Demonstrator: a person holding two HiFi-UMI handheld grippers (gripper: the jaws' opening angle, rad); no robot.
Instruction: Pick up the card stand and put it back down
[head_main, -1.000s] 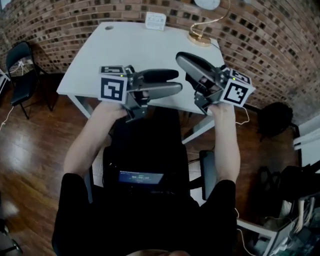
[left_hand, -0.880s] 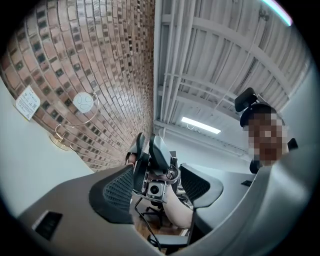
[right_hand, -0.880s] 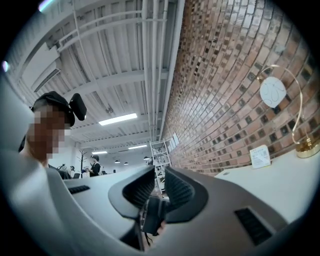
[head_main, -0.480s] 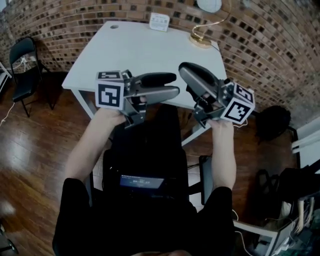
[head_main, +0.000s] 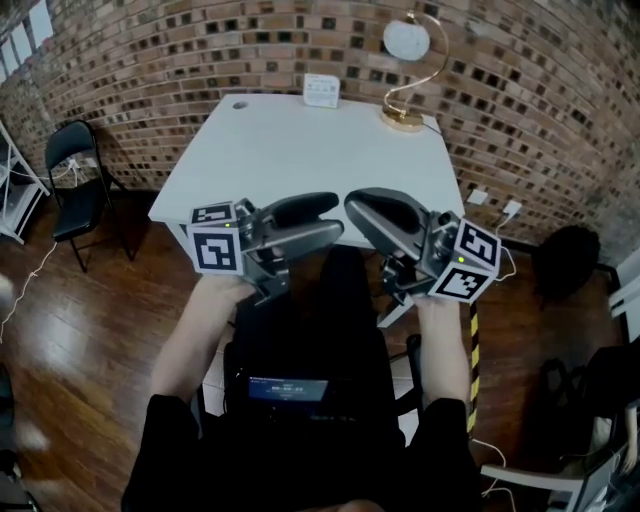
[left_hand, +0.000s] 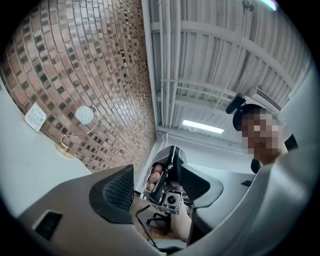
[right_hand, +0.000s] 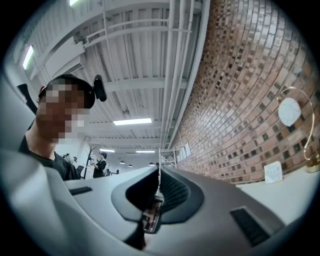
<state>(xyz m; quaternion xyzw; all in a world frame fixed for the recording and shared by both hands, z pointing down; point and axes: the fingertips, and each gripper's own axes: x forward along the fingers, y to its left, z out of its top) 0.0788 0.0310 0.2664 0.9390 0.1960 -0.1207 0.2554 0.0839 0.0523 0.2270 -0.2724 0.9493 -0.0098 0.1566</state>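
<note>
The card stand (head_main: 406, 40), a gold wire loop holding a round white card, stands at the table's far right corner against the brick wall. It also shows in the left gripper view as the card stand (left_hand: 85, 115) and in the right gripper view as the card stand (right_hand: 289, 111). Both grippers hang in the air over the table's near edge, far from the stand, tips turned toward each other. My left gripper (head_main: 338, 218) is open and empty (left_hand: 157, 175). My right gripper (head_main: 350, 205) is closing, its jaws all but together with nothing between them (right_hand: 159, 172).
The white table (head_main: 300, 150) carries a small white box (head_main: 322, 90) at its back edge. A brick wall (head_main: 200, 50) runs behind it. A black chair (head_main: 80, 190) stands at the left, and another black chair (head_main: 300, 300) is below my arms. The floor is wood.
Both grippers have come back from over the table to its near edge. The right gripper's jaws have drawn together. More of the wall and the whole card stand now show.
</note>
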